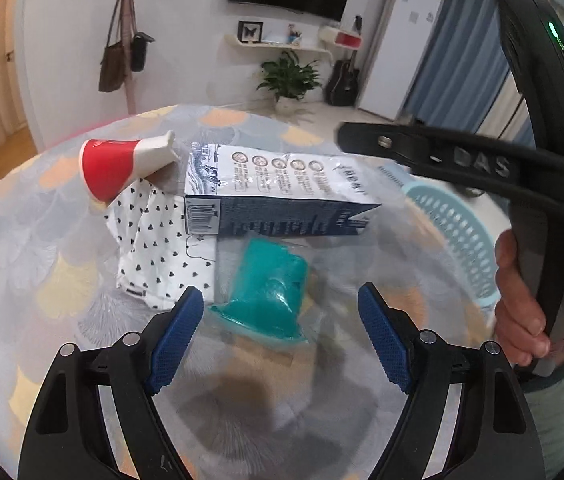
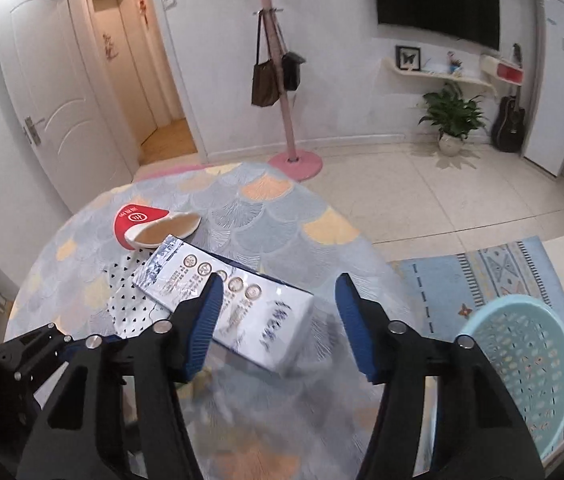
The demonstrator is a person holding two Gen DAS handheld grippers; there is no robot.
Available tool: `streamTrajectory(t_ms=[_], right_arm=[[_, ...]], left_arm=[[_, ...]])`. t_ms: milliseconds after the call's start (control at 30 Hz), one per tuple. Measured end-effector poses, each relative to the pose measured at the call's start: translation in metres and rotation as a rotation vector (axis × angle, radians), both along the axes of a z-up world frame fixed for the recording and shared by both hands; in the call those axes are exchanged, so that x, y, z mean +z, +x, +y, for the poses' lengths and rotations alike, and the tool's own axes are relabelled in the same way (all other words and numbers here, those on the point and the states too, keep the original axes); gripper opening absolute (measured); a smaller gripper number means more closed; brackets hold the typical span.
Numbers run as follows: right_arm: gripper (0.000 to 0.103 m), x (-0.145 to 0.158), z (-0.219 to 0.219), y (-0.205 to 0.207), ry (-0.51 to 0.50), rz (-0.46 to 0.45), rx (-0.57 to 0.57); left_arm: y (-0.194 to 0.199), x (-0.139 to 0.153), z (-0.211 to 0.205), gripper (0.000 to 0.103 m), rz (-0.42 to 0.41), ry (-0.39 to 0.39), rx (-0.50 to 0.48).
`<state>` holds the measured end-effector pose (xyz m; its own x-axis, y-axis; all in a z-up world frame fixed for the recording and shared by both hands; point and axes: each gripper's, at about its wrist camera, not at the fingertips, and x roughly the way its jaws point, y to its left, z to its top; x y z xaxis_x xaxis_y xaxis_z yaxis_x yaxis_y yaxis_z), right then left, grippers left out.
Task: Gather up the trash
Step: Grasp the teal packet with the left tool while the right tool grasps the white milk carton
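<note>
A blue-and-white milk carton point(image 1: 278, 192) lies on its side on the round table point(image 1: 22, 280). A crushed red-and-white paper cup point(image 1: 122, 162) lies behind its left end. A white heart-print wrapper point(image 1: 162, 256) lies in front of the cup. A crumpled teal wrapper point(image 1: 268, 292) lies just in front of my open, empty left gripper point(image 1: 280, 304). In the right wrist view my right gripper point(image 2: 278, 294) is open and empty, hovering over the carton point(image 2: 238, 304), with the cup point(image 2: 154, 226) and the heart-print wrapper point(image 2: 130, 308) beyond at left.
A light blue perforated basket point(image 2: 522, 364) stands at the table's right side, also in the left wrist view point(image 1: 454, 232). The right hand and its gripper handle point(image 1: 538, 240) rise at the right. A pink coat stand point(image 2: 282, 80), a potted plant point(image 2: 452, 118) and a rug point(image 2: 494, 276) are beyond.
</note>
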<state>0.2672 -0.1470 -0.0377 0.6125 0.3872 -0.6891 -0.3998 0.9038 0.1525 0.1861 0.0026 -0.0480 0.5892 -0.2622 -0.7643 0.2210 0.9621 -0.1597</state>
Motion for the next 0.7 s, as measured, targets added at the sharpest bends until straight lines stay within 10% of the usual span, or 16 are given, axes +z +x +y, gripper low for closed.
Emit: streamTrajectory(t_ms=[467, 700], right_arm=[[0.055, -0.021, 0.020, 0.028, 0.042, 0.140, 0.116], [0.055, -0.025, 0.019, -0.001, 0.077, 0.202, 0.173]], left_arm=[[0.000, -0.009, 0.008, 0.026, 0.041, -0.045, 0.003], [-0.024, -0.003, 0.033, 0.025, 0.020, -0.120, 0.025]])
